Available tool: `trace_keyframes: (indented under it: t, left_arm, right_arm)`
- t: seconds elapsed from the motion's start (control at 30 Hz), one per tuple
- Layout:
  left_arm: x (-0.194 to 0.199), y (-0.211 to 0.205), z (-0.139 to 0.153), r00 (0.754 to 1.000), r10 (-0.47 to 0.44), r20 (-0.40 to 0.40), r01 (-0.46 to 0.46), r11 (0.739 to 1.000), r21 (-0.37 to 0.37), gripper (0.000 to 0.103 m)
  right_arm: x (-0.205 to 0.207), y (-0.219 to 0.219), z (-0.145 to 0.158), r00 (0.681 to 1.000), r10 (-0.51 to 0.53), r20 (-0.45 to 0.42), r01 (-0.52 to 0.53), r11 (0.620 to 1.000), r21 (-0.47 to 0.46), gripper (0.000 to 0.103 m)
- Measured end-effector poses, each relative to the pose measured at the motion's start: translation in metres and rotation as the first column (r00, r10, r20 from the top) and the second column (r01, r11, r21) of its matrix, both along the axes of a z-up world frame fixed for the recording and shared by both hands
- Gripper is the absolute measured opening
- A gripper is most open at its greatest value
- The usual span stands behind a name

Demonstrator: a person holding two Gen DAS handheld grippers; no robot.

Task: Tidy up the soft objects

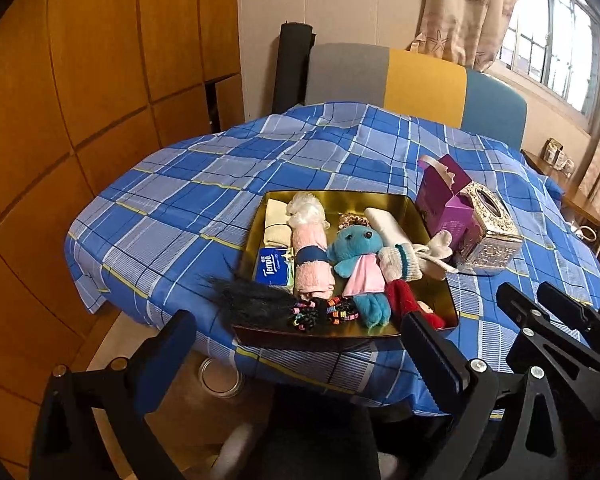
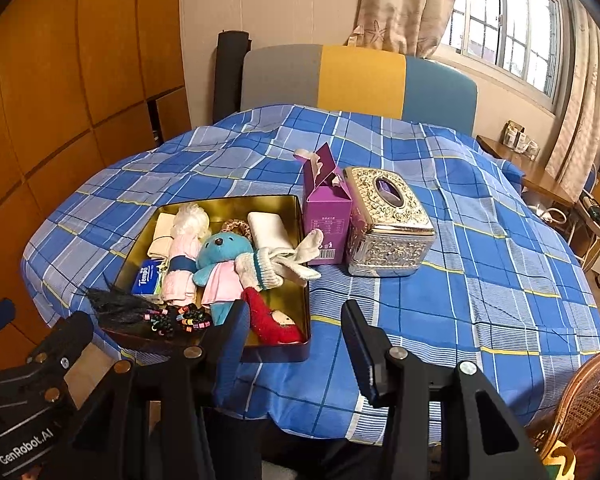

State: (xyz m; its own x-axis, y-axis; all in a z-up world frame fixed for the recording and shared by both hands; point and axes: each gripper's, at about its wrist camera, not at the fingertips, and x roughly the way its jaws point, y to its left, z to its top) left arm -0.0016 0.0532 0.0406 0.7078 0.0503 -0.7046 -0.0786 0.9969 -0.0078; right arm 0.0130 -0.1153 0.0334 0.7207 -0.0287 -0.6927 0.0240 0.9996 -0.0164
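from my left wrist view: my left gripper [image 1: 300, 348] hangs short of the table's near edge, jaws spread wide with nothing between them. straight ahead past its fingers, a gold metal tray [image 1: 342, 200] on the blue plaid cloth [image 1: 188, 196]. in the tray, from my left finger's side across: a black hairpiece with coloured beads [image 1: 260, 302] draped over the near rim, a blue tempo tissue pack [image 1: 274, 268], cream folded cloths [image 1: 277, 220] beyond it, a rolled pink towel with a blue band [image 1: 312, 256], a teal plush toy in a pink dress [image 1: 360, 264], a white folded cloth [image 1: 388, 226], a white knit glove [image 1: 416, 258] lying over the far-side rim, a red soft toy [image 1: 408, 300] just ahead of my right finger. beyond the tray to the right, a purple carton [image 1: 446, 204] touching a silver embossed tissue box [image 1: 492, 236]. my right gripper [image 1: 540, 300] shows at the right edge. from my right wrist view: my right gripper [image 2: 296, 344] hovers over the near table edge, jaws moderately apart, empty. the tray [image 2: 228, 202] sits ahead and to the left, its near right corner just past my left finger; the red toy [image 2: 268, 316] lies nearest that finger. the carton [image 2: 328, 216] and tissue box [image 2: 388, 224] stand ahead, slightly right. a wicker chair [image 2: 588, 396] sits low at the right.
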Motion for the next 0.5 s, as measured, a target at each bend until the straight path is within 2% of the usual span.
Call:
trace_keyframes:
  t: [0.2,0.5]
  left_arm:
    - [0.0001,0.0003,-0.0003,1.0,0.013,0.003,-0.013,1.0,0.023,0.103]
    - [-0.0006,0.0017,-0.0001,1.0,0.009,-0.001,-0.009,1.0,0.007,0.103]
  right_arm:
    - [-0.0005,0.0004,0.0009,1.0,-0.003,0.003,0.003,1.0,-0.005,0.048]
    - [0.0029,0.0006,-0.003,1.0,0.0,-0.016,0.0,1.0,0.004,0.048]
